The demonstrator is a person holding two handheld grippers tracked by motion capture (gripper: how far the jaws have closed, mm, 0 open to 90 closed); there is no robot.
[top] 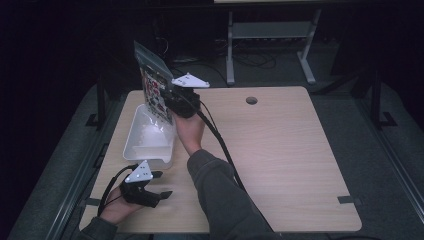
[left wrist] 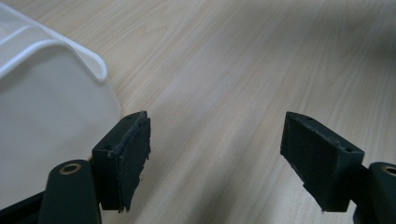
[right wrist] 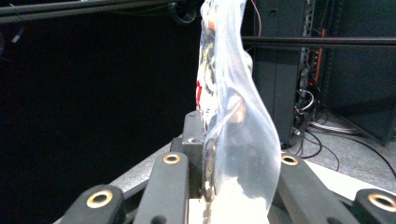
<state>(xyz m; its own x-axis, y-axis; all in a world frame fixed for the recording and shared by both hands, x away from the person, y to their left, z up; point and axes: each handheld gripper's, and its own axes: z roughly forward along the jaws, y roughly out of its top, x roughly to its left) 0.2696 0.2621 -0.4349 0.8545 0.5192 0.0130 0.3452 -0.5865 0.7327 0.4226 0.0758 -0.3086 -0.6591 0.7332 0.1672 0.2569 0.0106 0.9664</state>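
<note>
Right gripper is pinching one clear printed bag upright, upper left of the high view, hanging over the far end of the white tub. Left gripper is sitting wide apart w/ nothing in it, lower left, just beside the tub's near end. Risk imo: the plastic's slick and floppy, so it's prob gonna slide out or flop past the rim. Count: 1 bag, 1 tub, 2 grippers.

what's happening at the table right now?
A person works two handheld tools at a wooden table. The right tool is shut on a clear plastic bag with printed contents, held upright above a white tub. The left tool hangs open beside the tub's near corner, gripping nothing.
</note>
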